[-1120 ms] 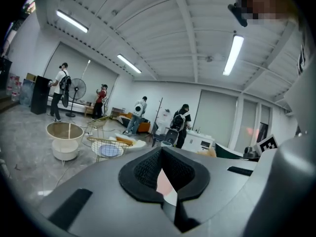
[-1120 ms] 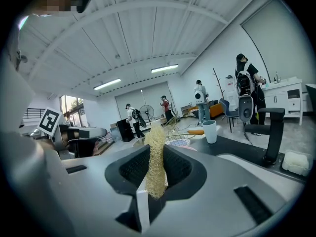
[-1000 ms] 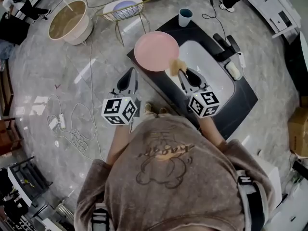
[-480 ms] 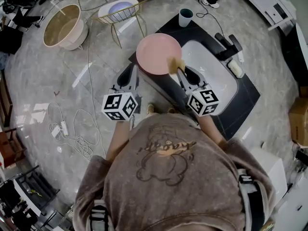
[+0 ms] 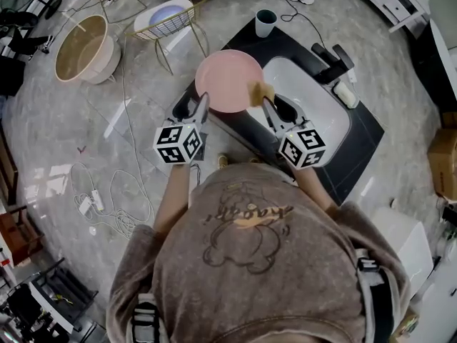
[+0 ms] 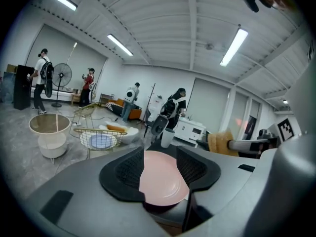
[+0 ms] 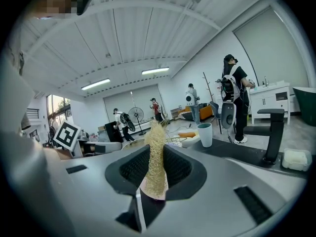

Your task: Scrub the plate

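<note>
Pink plate (image 5: pixel 227 79) lies loose between the opening jaws of my left gripper (image 5: pixel 191 107), so my right gripper (image 5: pixel 269 103), clamped on the sponge (image 5: pixel 258 91), could shove it off the counter (image 5: pixel 293 45).

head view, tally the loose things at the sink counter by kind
plate: 1
cup: 1
scrub pad: 1
soap bar: 1
total: 4

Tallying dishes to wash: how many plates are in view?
2: the pink plate on the black counter, and a pale plate in the wire basket; more may be hidden.
</note>
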Tool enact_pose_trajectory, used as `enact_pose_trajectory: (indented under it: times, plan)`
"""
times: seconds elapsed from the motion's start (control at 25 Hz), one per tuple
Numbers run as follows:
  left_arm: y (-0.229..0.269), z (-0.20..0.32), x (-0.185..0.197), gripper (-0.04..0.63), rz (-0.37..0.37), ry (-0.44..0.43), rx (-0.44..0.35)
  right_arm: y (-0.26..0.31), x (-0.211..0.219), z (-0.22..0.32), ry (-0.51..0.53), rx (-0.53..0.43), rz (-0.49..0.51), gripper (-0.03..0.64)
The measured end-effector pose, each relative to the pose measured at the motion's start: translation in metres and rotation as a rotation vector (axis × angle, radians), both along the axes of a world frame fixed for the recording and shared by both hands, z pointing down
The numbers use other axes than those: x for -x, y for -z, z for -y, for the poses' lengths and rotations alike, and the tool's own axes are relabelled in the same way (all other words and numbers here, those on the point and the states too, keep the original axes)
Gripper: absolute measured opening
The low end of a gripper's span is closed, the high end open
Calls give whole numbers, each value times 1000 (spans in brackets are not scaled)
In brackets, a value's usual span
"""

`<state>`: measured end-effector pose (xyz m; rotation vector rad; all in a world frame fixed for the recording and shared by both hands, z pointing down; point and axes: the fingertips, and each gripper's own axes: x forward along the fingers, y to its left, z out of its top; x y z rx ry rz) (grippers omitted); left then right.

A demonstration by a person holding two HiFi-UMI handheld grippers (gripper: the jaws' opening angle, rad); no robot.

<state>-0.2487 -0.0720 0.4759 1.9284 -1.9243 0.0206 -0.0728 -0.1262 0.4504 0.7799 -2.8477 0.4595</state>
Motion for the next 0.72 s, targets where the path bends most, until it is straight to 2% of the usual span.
enact_pose_trajectory:
  times: [0.44,0.72]
  plan:
    - [-107,47,41,193,17,19,212,-7,-19,16,-71,19,-7,80]
    - [-151,70,52,193,16,35,315,-15,-30,24,-115,41,-27,80]
